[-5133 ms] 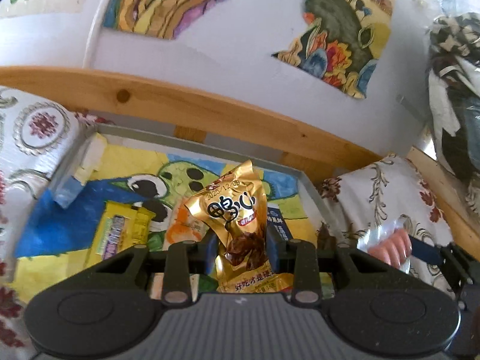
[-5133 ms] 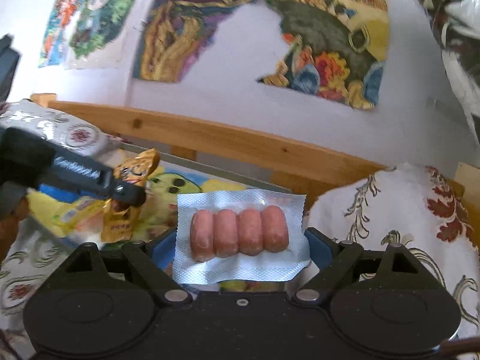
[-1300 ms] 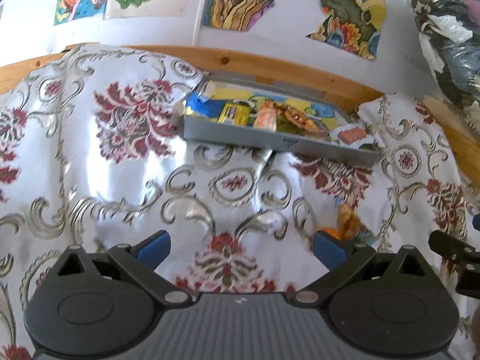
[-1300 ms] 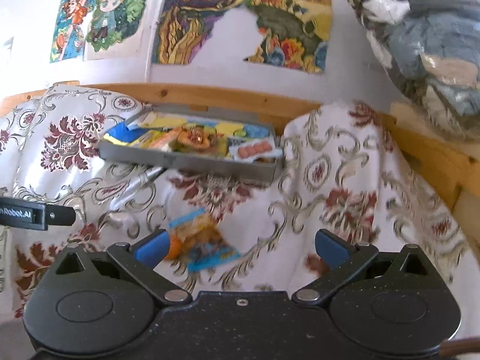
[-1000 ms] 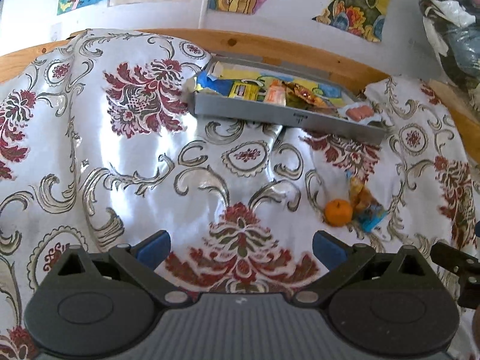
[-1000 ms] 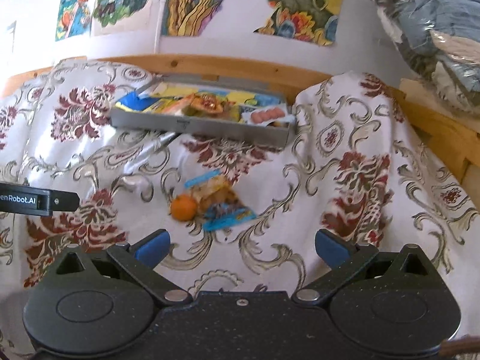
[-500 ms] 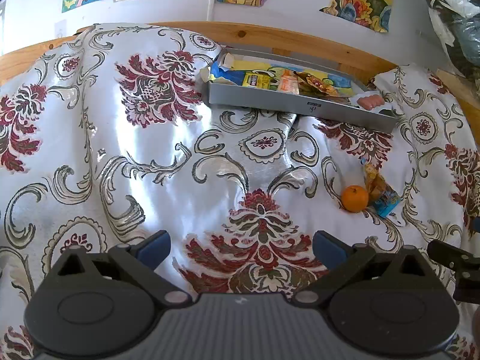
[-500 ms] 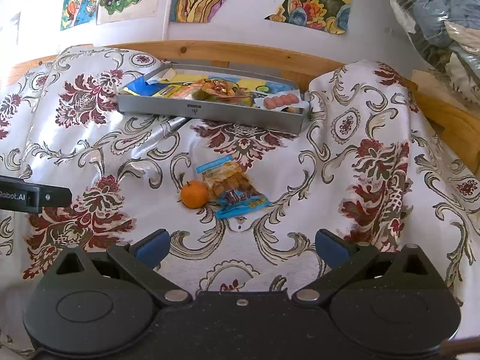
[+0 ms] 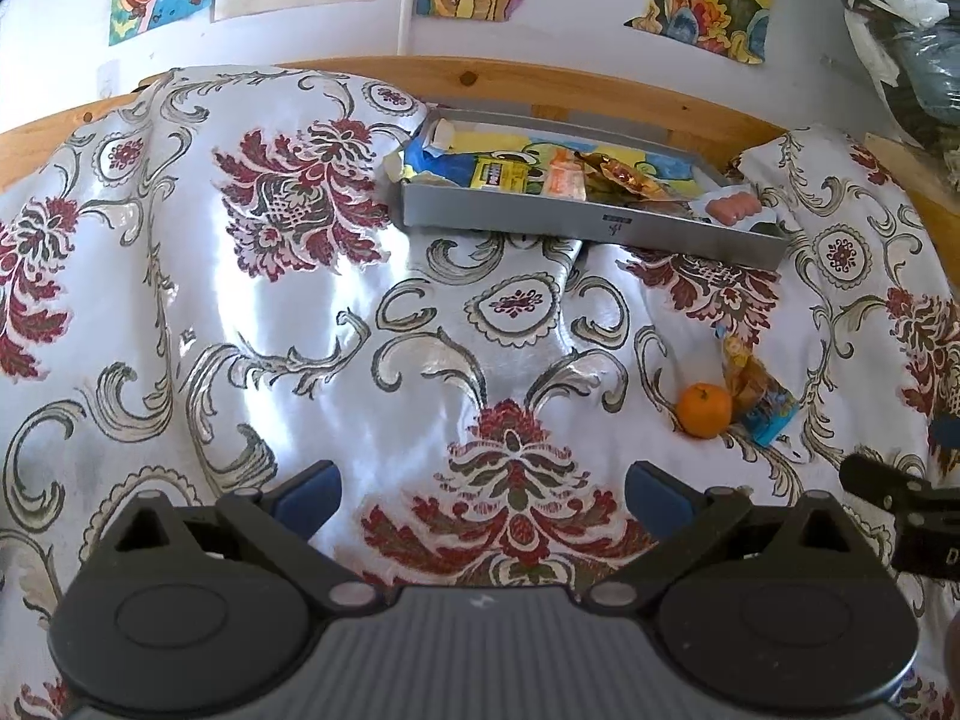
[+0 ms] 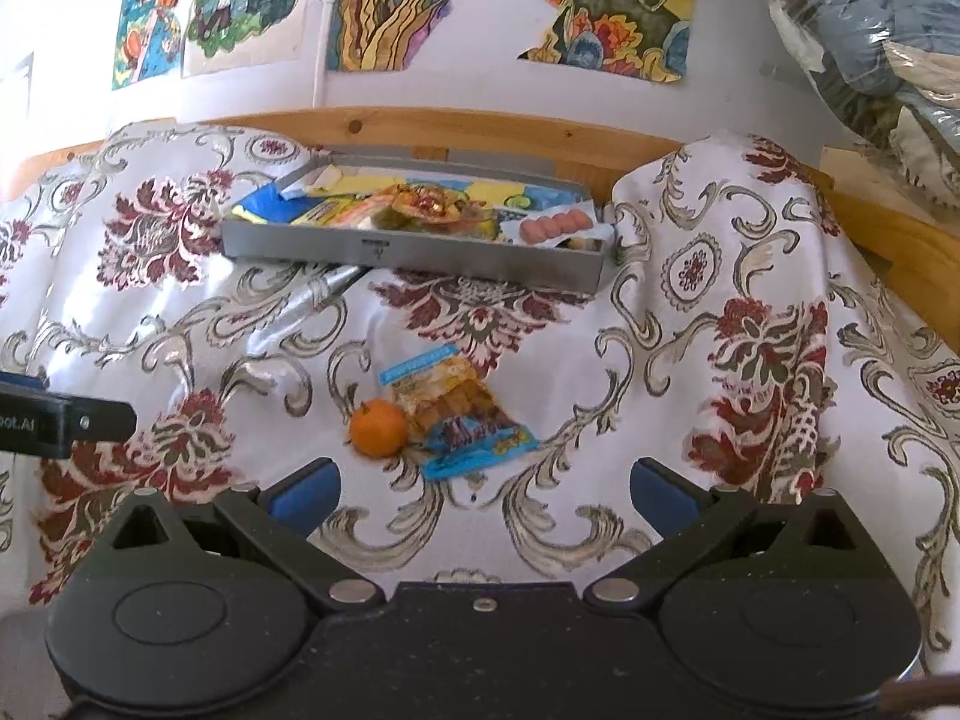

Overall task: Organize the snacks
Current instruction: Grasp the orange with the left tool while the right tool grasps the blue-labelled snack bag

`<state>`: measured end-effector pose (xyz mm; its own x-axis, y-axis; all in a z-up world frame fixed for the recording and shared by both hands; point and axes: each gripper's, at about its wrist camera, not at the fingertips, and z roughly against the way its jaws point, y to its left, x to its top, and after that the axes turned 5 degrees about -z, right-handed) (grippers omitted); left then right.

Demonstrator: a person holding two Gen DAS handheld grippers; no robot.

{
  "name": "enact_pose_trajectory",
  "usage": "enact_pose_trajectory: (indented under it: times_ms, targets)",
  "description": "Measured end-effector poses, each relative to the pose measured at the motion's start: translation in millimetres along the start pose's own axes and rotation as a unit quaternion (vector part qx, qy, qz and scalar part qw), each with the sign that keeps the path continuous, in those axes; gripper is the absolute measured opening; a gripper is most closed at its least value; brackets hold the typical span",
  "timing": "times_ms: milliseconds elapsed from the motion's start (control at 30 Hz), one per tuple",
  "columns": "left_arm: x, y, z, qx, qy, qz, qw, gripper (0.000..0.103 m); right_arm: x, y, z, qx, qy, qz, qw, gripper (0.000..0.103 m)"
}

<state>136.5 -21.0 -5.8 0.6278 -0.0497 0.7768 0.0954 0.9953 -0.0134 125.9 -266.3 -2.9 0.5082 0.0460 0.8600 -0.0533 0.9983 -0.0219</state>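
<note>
A grey tray (image 9: 540,223) (image 10: 420,255) sits at the far side of the patterned cloth. It holds a sausage pack (image 9: 731,207) (image 10: 555,223), a gold snack bag (image 9: 624,175) (image 10: 429,199) and other packets. On the cloth nearer me lie an orange (image 9: 704,410) (image 10: 378,426) and a blue-edged snack bag (image 9: 757,397) (image 10: 462,414), side by side. My left gripper (image 9: 480,489) is open and empty, well left of the orange. My right gripper (image 10: 483,489) is open and empty, just short of the orange and bag.
A wooden rail (image 9: 540,84) runs behind the tray, under a wall with colourful posters (image 10: 420,0). Bundled bags (image 10: 870,48) pile up at the top right. The cloth (image 9: 240,330) bulges in folds left and right of the tray.
Both grippers have let go of their packs, now in the tray, and pulled back from it. In the last second they kept backing away and lifting slightly; the orange and bag came into fuller view.
</note>
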Motion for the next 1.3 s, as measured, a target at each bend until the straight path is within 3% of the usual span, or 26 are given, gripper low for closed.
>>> enact_pose_trajectory:
  times_ms: [333, 733, 1100, 1300]
  targets:
    - [11, -12, -11, -0.01, -0.008, -0.031, 0.9994, 0.102, 6, -12, -21, -0.011, -0.027, 0.032, 0.999, 0.102]
    - [29, -32, -32, -0.047, -0.012, -0.086, 0.9951, 0.102, 12, -11, -60, 0.026, -0.029, 0.108, 0.993, 0.102]
    - [37, -46, -66, -0.11, 0.002, -0.165, 0.9802, 0.102, 8, -9, -91, 0.054, -0.008, 0.16, 0.986, 0.102]
    - [47, -59, -84, -0.171, -0.004, -0.199, 0.965, 0.102, 8, -11, -100, 0.065, 0.003, 0.179, 0.982, 0.097]
